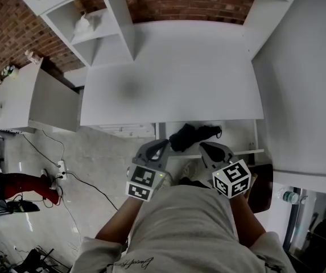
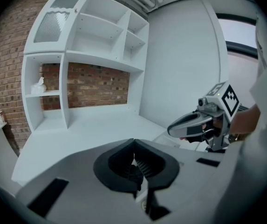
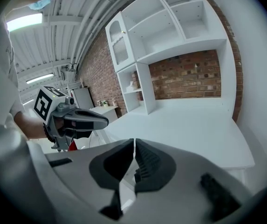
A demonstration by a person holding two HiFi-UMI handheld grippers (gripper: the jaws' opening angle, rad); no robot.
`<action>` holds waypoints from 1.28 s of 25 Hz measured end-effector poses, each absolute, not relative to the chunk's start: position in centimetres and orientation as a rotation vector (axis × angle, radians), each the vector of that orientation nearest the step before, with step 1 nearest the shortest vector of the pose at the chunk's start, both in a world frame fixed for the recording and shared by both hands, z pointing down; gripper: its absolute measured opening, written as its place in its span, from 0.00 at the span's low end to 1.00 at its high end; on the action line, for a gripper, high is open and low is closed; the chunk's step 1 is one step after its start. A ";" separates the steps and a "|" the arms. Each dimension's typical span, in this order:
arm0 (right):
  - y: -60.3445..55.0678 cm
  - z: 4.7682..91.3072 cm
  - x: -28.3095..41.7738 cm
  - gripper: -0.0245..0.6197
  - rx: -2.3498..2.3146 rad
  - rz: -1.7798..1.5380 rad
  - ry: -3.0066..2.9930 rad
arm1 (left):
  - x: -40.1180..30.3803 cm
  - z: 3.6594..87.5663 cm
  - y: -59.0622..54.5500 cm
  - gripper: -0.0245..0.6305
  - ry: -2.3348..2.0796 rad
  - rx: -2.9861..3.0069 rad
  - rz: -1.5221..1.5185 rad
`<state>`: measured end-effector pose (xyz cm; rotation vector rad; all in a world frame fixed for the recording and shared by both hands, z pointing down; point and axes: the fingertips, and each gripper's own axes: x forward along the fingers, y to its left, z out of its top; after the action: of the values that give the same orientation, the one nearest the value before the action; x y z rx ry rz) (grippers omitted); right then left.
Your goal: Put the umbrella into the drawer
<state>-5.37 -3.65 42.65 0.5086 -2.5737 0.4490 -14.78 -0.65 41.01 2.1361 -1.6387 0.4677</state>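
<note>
Umbrella [image 1: 194, 136], where's it at?

> Black, folded, lying crosswise in the open drawer [image 1: 239, 132], just below the worktop [image 1: 174, 78] front edge. Looks fully inside, tho I can't tell if any fabric rides over the back rim.

Claws?

> Left claw [image 2: 134, 144] is closed tight w/ nothing in it. Right claw [image 3: 134, 144] is the same, tips together and empty. Both hang near the person's body, short of the drawer and clear of the umbrella.

So what's the step, imo?

> Prob placing's done, and what's left is a check, maybe shutting the drawer. If so, keep the tips closed and push the drawer front near its middle so it slides straight. Go slow. If the bundle sits too high it could snag under the worktop. Tuck it down first if it does.
</note>
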 end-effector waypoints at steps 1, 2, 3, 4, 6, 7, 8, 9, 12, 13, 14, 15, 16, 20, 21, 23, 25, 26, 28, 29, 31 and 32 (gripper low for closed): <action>-3.5 42.7 -5.4 0.08 0.509 0.448 -2.574 | -14.8 40.9 -0.7 0.06 -1.640 2.136 0.466; -3.4 42.6 -5.4 0.08 0.509 0.447 -2.574 | -14.9 40.8 -0.7 0.06 -1.642 2.136 0.466; -3.3 42.6 -5.4 0.08 0.508 0.445 -2.574 | -15.0 40.7 -0.7 0.06 -1.645 2.136 0.468; -3.2 42.6 -5.5 0.08 0.508 0.445 -2.576 | -15.0 40.6 -0.6 0.06 -1.648 2.136 0.469; -2.9 42.6 -5.5 0.08 0.506 0.446 -2.580 | -15.0 40.5 -0.5 0.06 -1.655 2.137 0.466; -2.9 42.6 -5.5 0.08 0.506 0.446 -2.582 | -14.9 40.5 -0.4 0.06 -1.655 2.137 0.464; -2.8 42.6 -5.5 0.08 0.506 0.444 -2.583 | -14.8 40.5 -0.4 0.06 -1.653 2.138 0.463; -2.8 42.6 -5.5 0.08 0.508 0.442 -2.583 | -14.7 40.5 -0.4 0.06 -1.648 2.137 0.462; -3.0 42.6 -5.3 0.08 0.513 0.429 -2.578 | -14.5 40.5 -0.5 0.06 -1.639 2.136 0.464; -3.0 42.6 -5.2 0.08 0.514 0.420 -2.577 | -14.4 40.5 -0.5 0.06 -1.638 2.137 0.462; -3.0 42.6 -5.2 0.08 0.515 0.412 -2.576 | -14.4 40.5 -0.4 0.06 -1.637 2.138 0.461; -3.0 42.5 -5.1 0.08 0.517 0.410 -2.577 | -14.3 40.5 -0.4 0.06 -1.636 2.138 0.459; -3.0 42.5 -5.0 0.08 0.519 0.412 -2.580 | -14.2 40.4 -0.3 0.06 -1.635 2.138 0.458; -3.0 42.3 -4.8 0.08 0.530 0.421 -2.586 | -13.9 40.5 -0.1 0.06 -1.631 2.135 0.451; -3.1 42.3 -4.7 0.08 0.532 0.422 -2.587 | -13.9 40.6 -0.1 0.06 -1.630 2.131 0.448; -3.3 42.4 -4.6 0.08 0.538 0.423 -2.586 | -14.0 40.6 -0.2 0.06 -1.633 2.121 0.437; -3.4 42.3 -4.4 0.08 0.546 0.423 -2.585 | -13.9 40.4 -0.1 0.06 -1.637 2.120 0.432; -3.5 42.2 -4.3 0.08 0.549 0.422 -2.584 | -13.9 40.3 -0.1 0.06 -1.638 2.122 0.430; -3.5 42.0 -4.1 0.08 0.557 0.420 -2.585 | -13.8 40.2 -0.1 0.06 -1.638 2.127 0.428; -3.6 42.0 -4.0 0.08 0.562 0.420 -2.585 | -13.8 40.2 -0.1 0.06 -1.634 2.127 0.427; -3.6 42.0 -3.7 0.08 0.570 0.423 -2.582 | -13.6 40.3 -0.2 0.06 -1.623 2.127 0.427; -3.6 42.0 -3.6 0.08 0.573 0.424 -2.579 | -13.5 40.3 -0.3 0.06 -1.619 2.132 0.426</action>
<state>-3.59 -3.63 42.04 0.5727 -2.5790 0.4237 -13.45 -0.27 40.29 2.1320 -1.6191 0.4257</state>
